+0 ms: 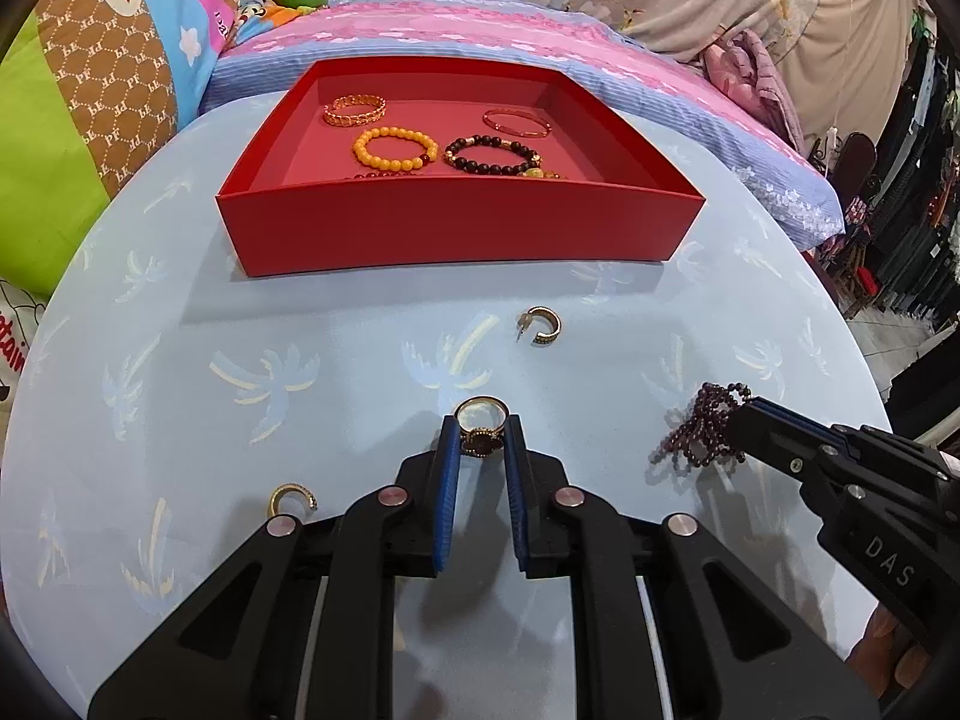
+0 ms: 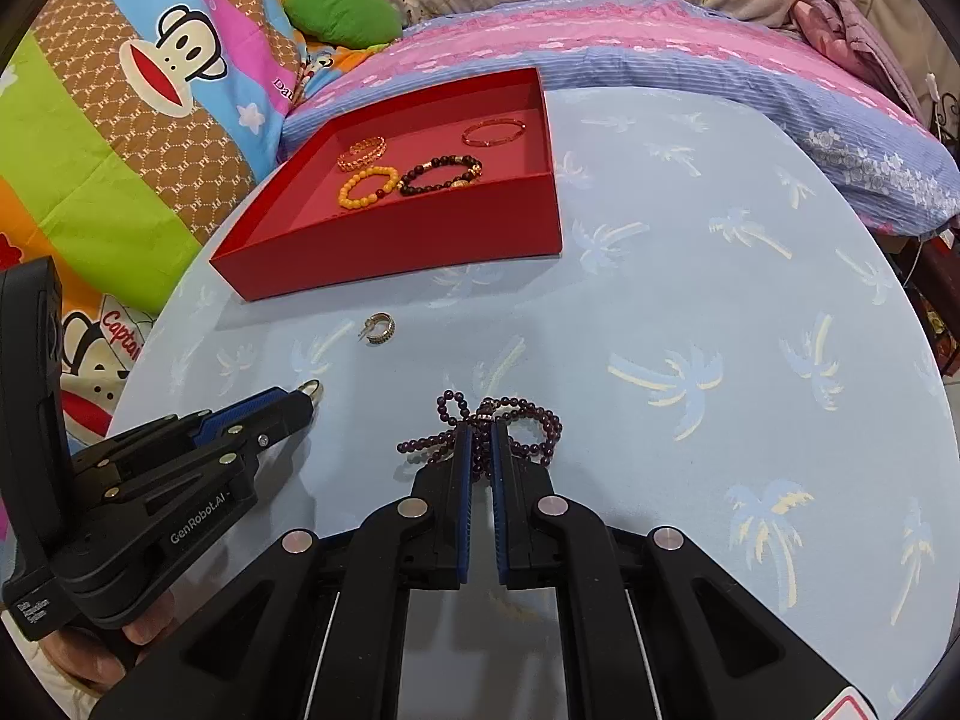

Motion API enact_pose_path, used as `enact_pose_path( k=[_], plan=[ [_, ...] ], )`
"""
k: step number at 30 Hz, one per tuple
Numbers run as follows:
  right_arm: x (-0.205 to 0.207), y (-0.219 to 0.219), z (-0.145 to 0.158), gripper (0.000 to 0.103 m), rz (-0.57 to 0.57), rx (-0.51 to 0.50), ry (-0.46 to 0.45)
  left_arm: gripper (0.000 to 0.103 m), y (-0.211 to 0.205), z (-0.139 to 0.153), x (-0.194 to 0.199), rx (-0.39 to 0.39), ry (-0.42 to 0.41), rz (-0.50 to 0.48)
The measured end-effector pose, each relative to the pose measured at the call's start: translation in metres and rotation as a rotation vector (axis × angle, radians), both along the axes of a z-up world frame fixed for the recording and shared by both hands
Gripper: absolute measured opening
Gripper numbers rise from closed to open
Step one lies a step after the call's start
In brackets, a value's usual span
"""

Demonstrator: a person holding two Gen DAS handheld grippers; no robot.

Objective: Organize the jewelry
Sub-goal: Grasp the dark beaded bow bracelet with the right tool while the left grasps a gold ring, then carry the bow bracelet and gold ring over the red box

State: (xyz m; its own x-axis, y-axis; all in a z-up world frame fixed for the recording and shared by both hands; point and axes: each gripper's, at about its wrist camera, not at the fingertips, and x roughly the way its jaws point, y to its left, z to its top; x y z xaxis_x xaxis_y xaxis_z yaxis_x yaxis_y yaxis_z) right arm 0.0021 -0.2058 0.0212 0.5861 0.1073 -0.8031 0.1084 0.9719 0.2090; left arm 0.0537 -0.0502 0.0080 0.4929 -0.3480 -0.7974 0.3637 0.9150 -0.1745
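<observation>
My left gripper (image 1: 482, 438) is shut on a gold ring with a dark stone (image 1: 481, 429), low over the light blue table; the ring also shows at its tip in the right wrist view (image 2: 310, 389). My right gripper (image 2: 480, 441) is shut on a dark purple beaded strand (image 2: 522, 417) that lies bunched on the table, also seen in the left wrist view (image 1: 699, 429). A red tray (image 1: 456, 228) at the far side holds several bracelets: orange beads (image 1: 393, 147), dark beads (image 1: 495, 155), a gold chain one (image 1: 354, 110), a thin red one (image 1: 516, 122).
A gold hoop earring (image 1: 543, 327) lies on the table (image 1: 300, 312) in front of the tray. A second gold hoop (image 1: 292, 498) lies at my left gripper's left. Bedding and pillows (image 1: 90, 90) surround the round table's far and left edges.
</observation>
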Motion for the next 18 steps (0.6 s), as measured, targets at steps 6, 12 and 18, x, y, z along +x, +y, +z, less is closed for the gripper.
enact_pose_path(
  k=[6,12,18],
  plan=[
    [-0.002,0.001,0.011,0.006,0.002,0.003,-0.026,0.014,0.007,0.008,-0.004,-0.01,-0.002,0.006],
    [-0.002,0.002,0.026,0.006,0.005,0.016,-0.059,0.014,0.016,0.023,-0.003,-0.029,-0.013,0.021],
    [0.008,0.001,0.045,0.006,0.014,0.02,-0.095,0.014,0.019,0.047,0.008,-0.045,-0.054,0.02]
  ],
)
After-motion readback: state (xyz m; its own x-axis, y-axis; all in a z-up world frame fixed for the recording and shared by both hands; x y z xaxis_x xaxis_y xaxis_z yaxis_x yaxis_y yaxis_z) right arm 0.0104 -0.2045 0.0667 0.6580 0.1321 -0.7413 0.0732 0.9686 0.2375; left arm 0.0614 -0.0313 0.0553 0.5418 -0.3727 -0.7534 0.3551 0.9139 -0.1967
